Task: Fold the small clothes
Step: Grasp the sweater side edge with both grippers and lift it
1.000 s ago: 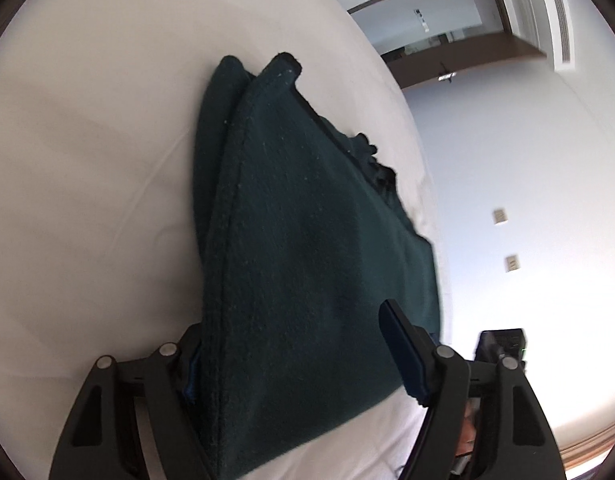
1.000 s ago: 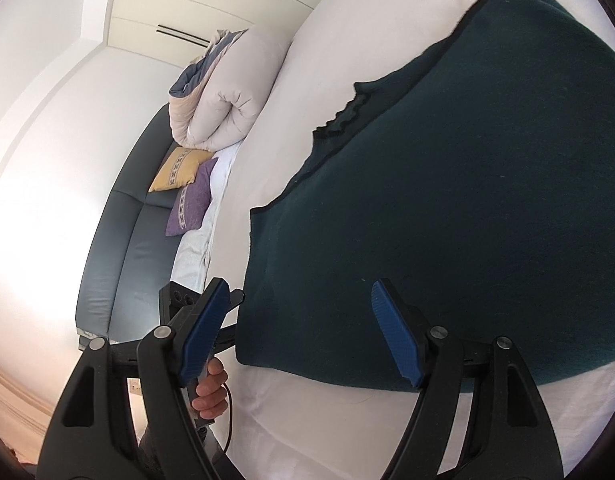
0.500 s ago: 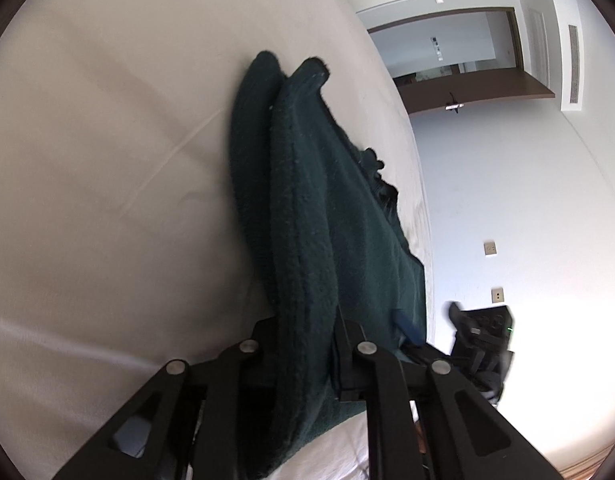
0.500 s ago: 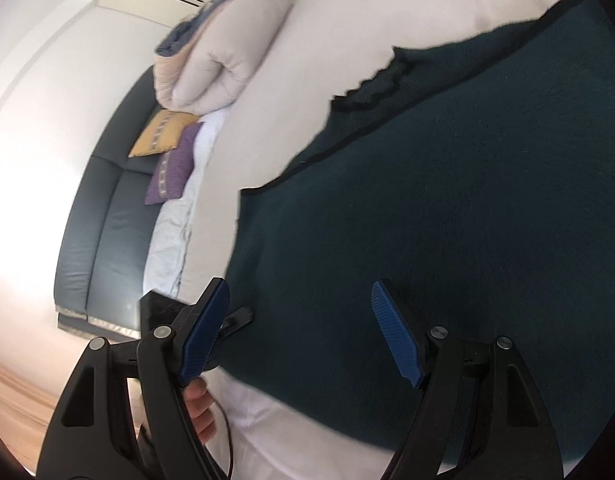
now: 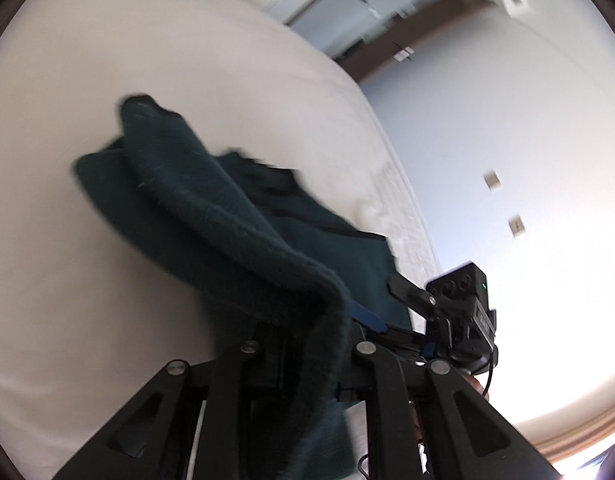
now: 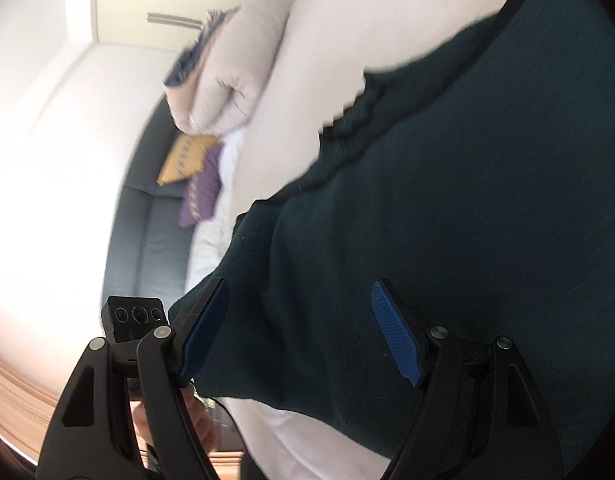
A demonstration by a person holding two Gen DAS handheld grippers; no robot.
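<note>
My left gripper (image 5: 307, 344): fingers pinching dark green garment (image 5: 211, 220), frame centre | my right gripper (image 6: 299, 328): fingers spread over garment | white bed (image 5: 107, 80).

Bedroom at home – white bed (image 5: 107, 120), folded duvet (image 6: 235, 80), grey sofa (image 6: 155, 240), cushions (image 6: 187, 156)

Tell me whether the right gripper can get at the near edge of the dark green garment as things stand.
Probably yes: the right gripper is open, the dark green garment already lies between its fingers, and nothing blocks that edge.
</note>
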